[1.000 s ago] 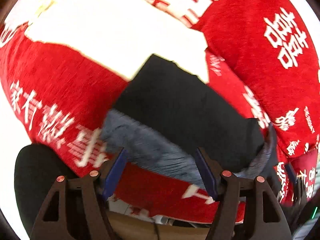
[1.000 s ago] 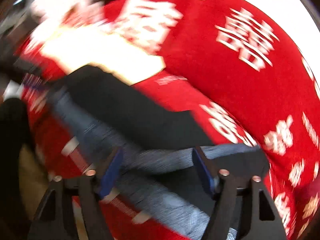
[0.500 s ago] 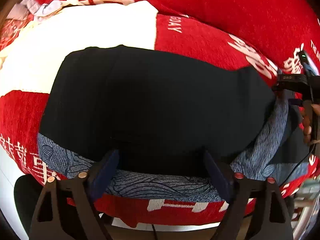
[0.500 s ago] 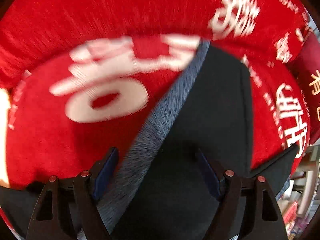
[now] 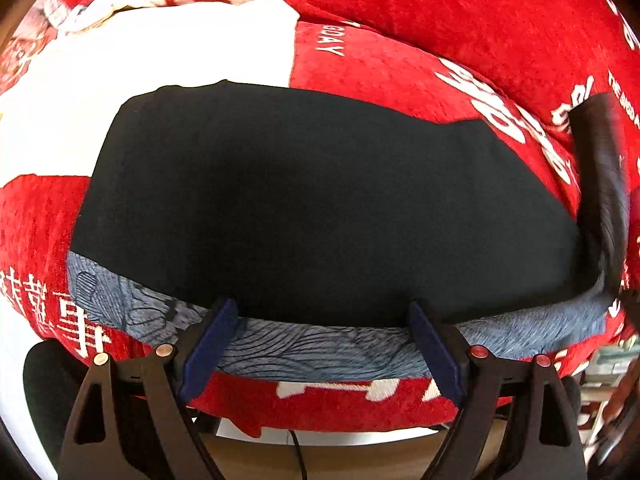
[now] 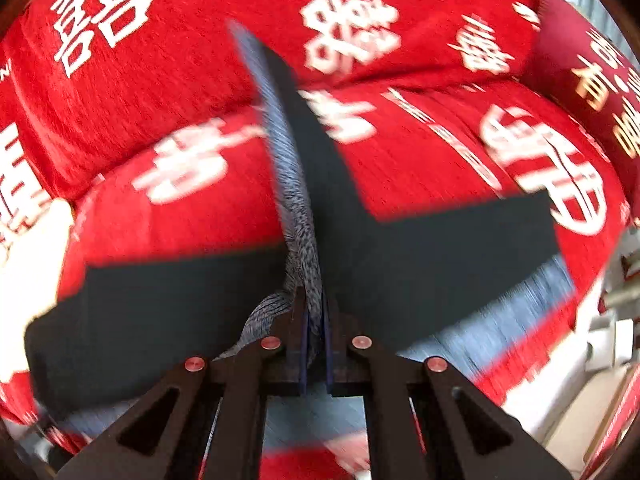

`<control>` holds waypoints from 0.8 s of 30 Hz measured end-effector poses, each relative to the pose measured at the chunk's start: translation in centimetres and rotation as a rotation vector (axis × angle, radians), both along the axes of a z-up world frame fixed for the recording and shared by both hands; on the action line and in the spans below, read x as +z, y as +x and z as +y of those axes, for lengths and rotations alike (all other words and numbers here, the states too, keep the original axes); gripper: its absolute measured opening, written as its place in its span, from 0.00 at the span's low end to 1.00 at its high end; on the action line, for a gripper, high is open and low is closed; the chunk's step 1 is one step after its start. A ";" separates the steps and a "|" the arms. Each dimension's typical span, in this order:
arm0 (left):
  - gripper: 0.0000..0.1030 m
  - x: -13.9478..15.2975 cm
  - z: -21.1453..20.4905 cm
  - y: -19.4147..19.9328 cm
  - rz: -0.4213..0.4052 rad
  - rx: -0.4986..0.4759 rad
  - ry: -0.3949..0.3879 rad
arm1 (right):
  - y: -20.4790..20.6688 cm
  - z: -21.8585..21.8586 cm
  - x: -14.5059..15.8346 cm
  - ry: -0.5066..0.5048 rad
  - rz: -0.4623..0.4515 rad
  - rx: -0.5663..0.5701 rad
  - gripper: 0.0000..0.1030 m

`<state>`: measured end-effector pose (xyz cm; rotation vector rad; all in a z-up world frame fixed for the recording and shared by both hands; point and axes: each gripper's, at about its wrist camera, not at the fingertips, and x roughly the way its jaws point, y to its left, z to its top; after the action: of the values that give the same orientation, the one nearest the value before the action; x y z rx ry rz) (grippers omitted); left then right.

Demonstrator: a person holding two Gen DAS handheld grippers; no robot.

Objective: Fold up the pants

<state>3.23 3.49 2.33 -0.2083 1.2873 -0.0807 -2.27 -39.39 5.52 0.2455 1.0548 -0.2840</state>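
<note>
The black pants with the blue-grey patterned band [image 5: 320,208] are lying across the red cushioned sofa with white lettering [image 5: 420,20]. Right gripper [image 6: 316,340] is pinching a raised fold of them; left gripper [image 5: 320,344] is hanging spread wide over the band.

A red sofa cover [image 5: 400,68] printed with white characters carries everything. The black pants [image 5: 304,204] lie spread across its seat, their grey patterned band [image 5: 320,346] along the front edge. Something white [image 5: 168,52], perhaps a cloth, lies behind them.
</note>
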 end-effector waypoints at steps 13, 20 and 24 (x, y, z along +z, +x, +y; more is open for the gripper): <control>0.98 -1.1 -4.2 0.4 -0.011 -0.057 0.139 | -3.1 3.4 -2.4 -0.496 -0.009 0.152 0.70; 0.98 -0.9 -3.9 0.5 0.003 -0.052 0.119 | -6.3 11.7 -4.2 -0.987 -0.082 0.495 0.77; 0.98 -1.1 -3.2 0.4 0.005 -0.036 0.104 | -8.5 13.2 -0.9 -0.857 -0.177 0.534 0.79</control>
<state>3.63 0.27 1.21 -0.0965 1.2965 -0.0440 -10.79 -26.23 4.63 -0.7600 0.7103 -0.2013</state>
